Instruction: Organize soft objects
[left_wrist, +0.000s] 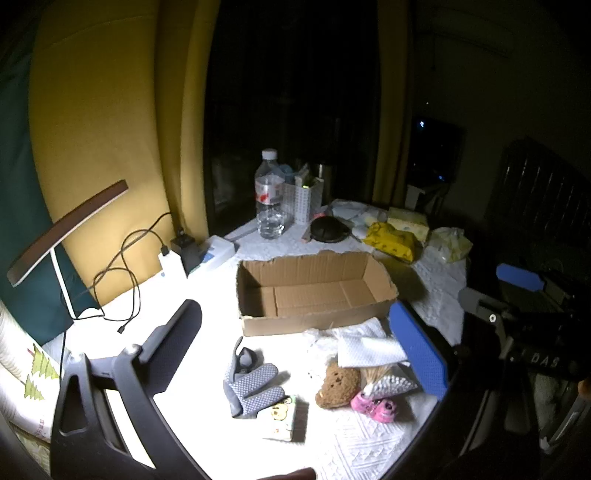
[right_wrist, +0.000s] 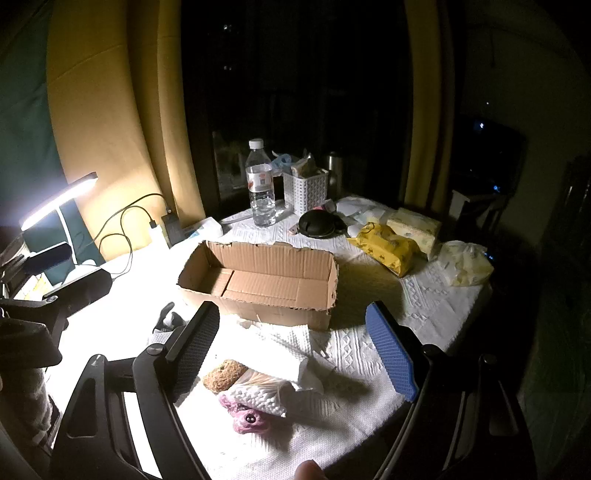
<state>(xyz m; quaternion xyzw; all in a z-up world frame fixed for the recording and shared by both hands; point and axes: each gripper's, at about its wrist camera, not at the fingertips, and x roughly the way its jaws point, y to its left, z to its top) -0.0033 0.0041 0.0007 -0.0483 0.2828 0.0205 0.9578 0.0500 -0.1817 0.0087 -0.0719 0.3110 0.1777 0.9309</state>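
Observation:
An empty open cardboard box (left_wrist: 314, 291) stands mid-table; it also shows in the right wrist view (right_wrist: 258, 284). In front of it lie a grey dotted glove (left_wrist: 251, 384), a brown teddy head (left_wrist: 338, 384), a pink plush toy (left_wrist: 375, 404), a folded white towel (left_wrist: 369, 345) and a small tissue pack (left_wrist: 282, 417). My left gripper (left_wrist: 299, 350) is open above these, holding nothing. My right gripper (right_wrist: 295, 354) is open above the towel (right_wrist: 284, 350), the brown plush (right_wrist: 225, 374) and the pink toy (right_wrist: 247, 419), holding nothing.
A water bottle (left_wrist: 269, 195), a white basket (left_wrist: 306, 199), a black round case (left_wrist: 328, 229), yellow wipe packs (left_wrist: 391, 240) and tissue packs stand behind the box. A lit desk lamp (right_wrist: 59, 199), cables and a charger are at the left. The table edge falls off at right.

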